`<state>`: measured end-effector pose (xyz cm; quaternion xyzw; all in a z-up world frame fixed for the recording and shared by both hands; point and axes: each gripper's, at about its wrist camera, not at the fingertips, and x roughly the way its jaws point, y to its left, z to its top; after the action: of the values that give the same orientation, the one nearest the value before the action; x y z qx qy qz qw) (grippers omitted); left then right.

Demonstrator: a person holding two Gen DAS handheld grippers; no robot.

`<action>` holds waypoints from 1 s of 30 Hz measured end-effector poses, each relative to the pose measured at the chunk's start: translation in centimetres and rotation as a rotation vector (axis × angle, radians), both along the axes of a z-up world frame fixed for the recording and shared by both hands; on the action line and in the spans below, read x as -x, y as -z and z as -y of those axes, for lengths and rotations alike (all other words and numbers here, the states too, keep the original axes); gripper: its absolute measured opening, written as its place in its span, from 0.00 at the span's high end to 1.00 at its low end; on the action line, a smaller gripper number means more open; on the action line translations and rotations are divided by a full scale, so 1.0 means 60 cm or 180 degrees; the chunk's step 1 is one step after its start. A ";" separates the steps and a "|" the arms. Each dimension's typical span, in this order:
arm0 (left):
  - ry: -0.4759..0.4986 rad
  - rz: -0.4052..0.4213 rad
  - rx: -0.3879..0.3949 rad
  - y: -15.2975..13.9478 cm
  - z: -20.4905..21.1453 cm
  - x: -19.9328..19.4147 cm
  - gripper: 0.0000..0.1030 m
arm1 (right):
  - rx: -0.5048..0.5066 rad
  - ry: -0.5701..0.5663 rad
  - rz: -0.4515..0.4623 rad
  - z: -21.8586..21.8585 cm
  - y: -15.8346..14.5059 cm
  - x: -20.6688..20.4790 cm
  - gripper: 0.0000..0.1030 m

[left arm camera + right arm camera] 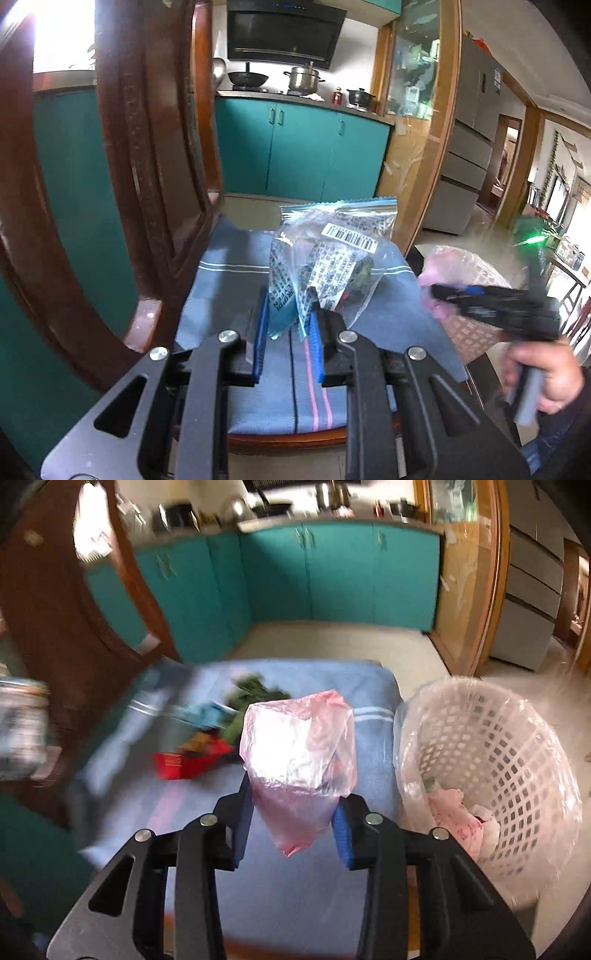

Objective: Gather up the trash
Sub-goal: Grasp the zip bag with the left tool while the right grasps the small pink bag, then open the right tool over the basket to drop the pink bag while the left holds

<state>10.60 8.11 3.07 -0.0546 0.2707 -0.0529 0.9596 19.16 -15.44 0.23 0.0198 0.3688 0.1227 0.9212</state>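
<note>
My left gripper (289, 325) is shut on a clear printed plastic wrapper (325, 258) with a barcode, held above the blue cushion (236, 280) of a wooden chair. My right gripper (293, 812) is shut on a crumpled pink plastic bag (299, 753), held over the cushion (207, 849) just left of the white lattice basket (509, 753). The right gripper also shows in the left wrist view (443, 291), blurred, in front of the basket (476, 325). More trash lies on the cushion: a red packet (184, 764), a teal wrapper (207, 714) and dark green scraps (255, 694).
The basket is lined with clear plastic and holds pink-white crumpled paper (461, 816). The chair's dark wooden back (147, 184) rises at the left. Teal kitchen cabinets (303, 151) and tiled floor (332, 642) lie beyond. A fridge (469, 162) stands at the right.
</note>
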 end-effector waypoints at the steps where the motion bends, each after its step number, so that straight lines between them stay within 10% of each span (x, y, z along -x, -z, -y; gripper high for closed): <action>1: 0.0010 -0.0002 -0.0008 0.001 0.004 -0.002 0.80 | -0.0052 -0.0035 0.0088 0.002 -0.016 0.023 0.63; 7: 0.0089 -0.0064 -0.0059 0.011 0.029 -0.009 0.80 | -0.0188 -0.0039 0.0396 0.008 -0.035 0.113 0.63; 30: 0.0147 -0.0205 -0.0187 0.035 0.049 -0.023 0.80 | -0.0098 -0.0147 0.0328 0.002 -0.024 0.103 0.63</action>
<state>11.99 5.19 0.94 -0.0217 0.3041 -0.0653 0.9501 12.95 -15.54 1.69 0.0192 0.3192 0.1505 0.9355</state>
